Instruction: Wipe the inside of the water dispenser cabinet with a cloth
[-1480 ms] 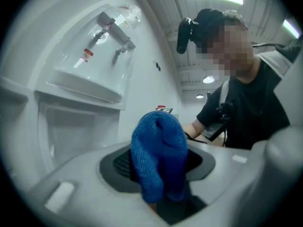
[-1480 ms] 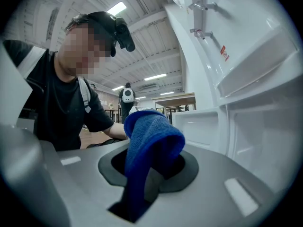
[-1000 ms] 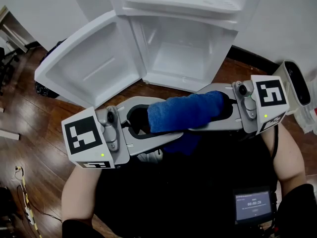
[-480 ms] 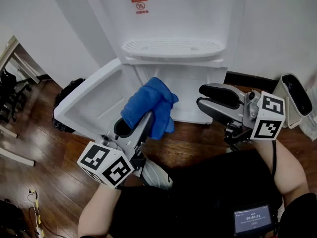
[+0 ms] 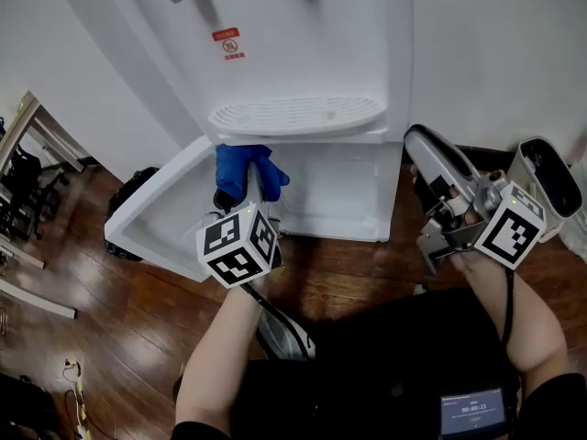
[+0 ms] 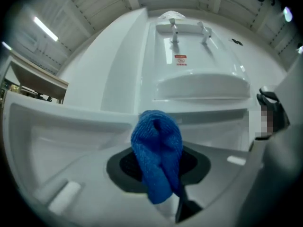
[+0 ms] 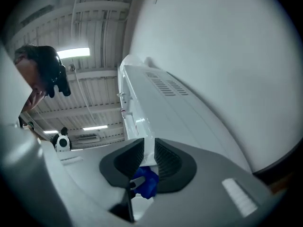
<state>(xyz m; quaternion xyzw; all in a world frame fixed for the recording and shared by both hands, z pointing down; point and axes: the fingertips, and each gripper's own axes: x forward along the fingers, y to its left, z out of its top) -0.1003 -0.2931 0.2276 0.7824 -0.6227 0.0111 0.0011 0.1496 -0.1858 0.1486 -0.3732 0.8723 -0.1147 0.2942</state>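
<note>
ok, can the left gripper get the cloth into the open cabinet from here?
Probably yes: the left gripper, shut on the cloth, faces the cabinet opening; the door is swung wide left and the right gripper sits off to the side.

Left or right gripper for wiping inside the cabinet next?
Probably left: the left gripper is shut on the cloth at the open cabinet. The right gripper, jaws just closing on nothing, sits aside.

White walls [image 5: 495,53] meet a glossy brown wood floor [image 5: 101,337]; a pale table [image 5: 32,122] stands at left, strip lights [image 6: 46,28] overhead.
</note>
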